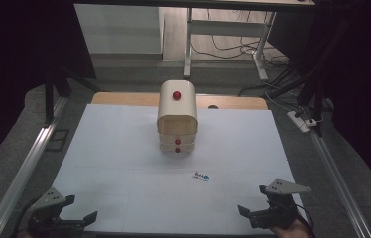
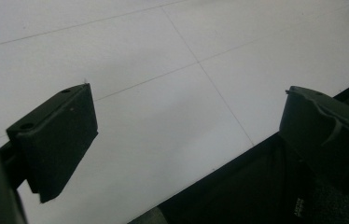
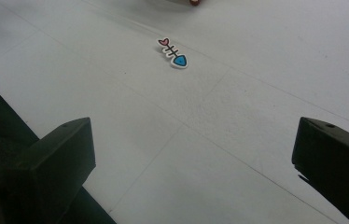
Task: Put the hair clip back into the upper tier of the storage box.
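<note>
A small wooden drawer chest (image 1: 177, 119) with red knobs stands upright at the middle of the white table (image 1: 124, 163). A little fish-bone sticker (image 1: 202, 175) (image 3: 173, 53) with a blue head and pink tail lies flat in front of the chest, slightly right. My left gripper (image 1: 77, 220) (image 2: 186, 135) rests at the table's front left corner, open with nothing between its jaws. My right gripper (image 1: 253, 214) (image 3: 193, 163) sits at the front right, open and empty, looking across the table toward the sticker.
Metal rails (image 1: 25, 168) run along both sides of the table. A desk frame (image 1: 225, 34), cables and a power strip (image 1: 300, 121) lie on the floor beyond the far edge. Dark floor (image 2: 256, 196) shows past the front edge.
</note>
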A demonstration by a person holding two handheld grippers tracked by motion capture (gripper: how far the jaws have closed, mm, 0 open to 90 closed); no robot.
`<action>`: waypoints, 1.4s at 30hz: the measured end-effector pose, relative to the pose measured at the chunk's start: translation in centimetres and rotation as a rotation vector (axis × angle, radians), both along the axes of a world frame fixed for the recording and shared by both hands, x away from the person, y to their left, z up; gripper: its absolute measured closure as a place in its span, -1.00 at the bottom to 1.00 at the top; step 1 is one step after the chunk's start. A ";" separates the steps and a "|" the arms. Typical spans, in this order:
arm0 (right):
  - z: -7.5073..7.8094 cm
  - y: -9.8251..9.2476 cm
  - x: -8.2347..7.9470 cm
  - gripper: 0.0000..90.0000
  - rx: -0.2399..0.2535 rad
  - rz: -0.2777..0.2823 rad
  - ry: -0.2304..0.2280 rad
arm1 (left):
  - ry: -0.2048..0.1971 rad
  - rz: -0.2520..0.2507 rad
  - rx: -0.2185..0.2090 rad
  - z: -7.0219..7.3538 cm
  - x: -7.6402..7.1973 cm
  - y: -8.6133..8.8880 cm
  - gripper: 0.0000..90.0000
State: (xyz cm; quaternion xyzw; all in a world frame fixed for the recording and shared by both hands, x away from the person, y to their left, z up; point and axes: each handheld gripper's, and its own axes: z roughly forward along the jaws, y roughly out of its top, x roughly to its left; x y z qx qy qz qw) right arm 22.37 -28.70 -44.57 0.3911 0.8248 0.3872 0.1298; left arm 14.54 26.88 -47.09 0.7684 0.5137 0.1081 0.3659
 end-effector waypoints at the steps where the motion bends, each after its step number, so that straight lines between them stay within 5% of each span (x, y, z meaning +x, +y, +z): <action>1: 0.0 0.0 0.0 -1.00 0.000 0.002 0.001 | 0.002 0.000 0.000 0.0 0.0 0.0 -0.90; 18: -0.1 0.3 0.3 -1.00 -0.017 0.011 0.031 | 0.006 -0.005 0.000 0.0 0.0 0.0 -0.90; 42: -0.1 0.8 0.6 -1.00 -0.013 0.040 0.002 | 0.018 -0.010 -0.003 -0.1 0.1 0.0 -0.90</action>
